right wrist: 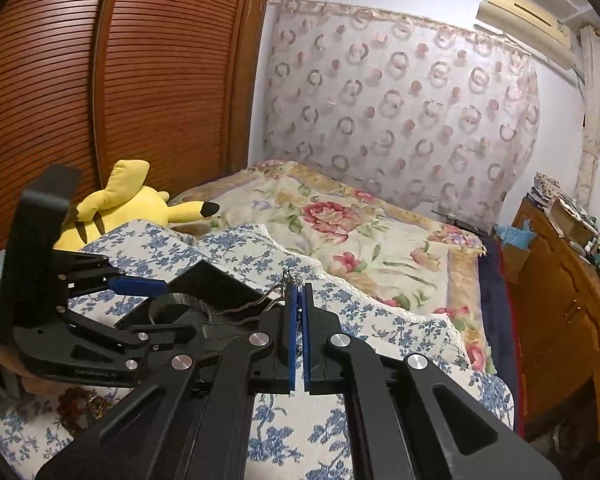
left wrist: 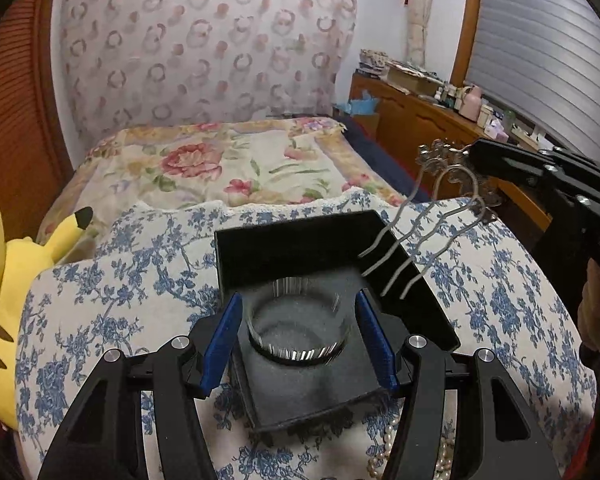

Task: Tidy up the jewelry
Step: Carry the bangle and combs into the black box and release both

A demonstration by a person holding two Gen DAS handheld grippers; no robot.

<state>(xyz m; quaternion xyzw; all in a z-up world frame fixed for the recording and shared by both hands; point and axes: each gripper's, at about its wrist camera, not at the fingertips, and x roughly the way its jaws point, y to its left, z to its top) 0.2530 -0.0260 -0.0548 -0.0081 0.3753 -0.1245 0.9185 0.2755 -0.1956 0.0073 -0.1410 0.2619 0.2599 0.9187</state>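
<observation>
A black jewelry box (left wrist: 420, 280) sits open on a blue-flowered cloth. A clear glass bangle (left wrist: 298, 332) lies on its grey foam. My left gripper (left wrist: 298, 336) is open, its blue fingers on either side of the bangle. My right gripper (right wrist: 300, 292) is shut on a silver hair comb (left wrist: 432, 232) with wavy prongs, held above the box's right wall with prongs pointing down into the box. The comb's ornate top (right wrist: 290, 278) shows above the right pads. The left gripper (right wrist: 140, 286) and the box (right wrist: 212, 280) also show in the right wrist view.
A pearl necklace (left wrist: 392, 448) lies on the cloth below the box. A yellow plush toy (left wrist: 4, 304) sits at the left. A floral bed (left wrist: 220, 164) lies behind, a wooden dresser (left wrist: 420, 120) with clutter at right, a wooden wardrobe (right wrist: 100, 80) at left.
</observation>
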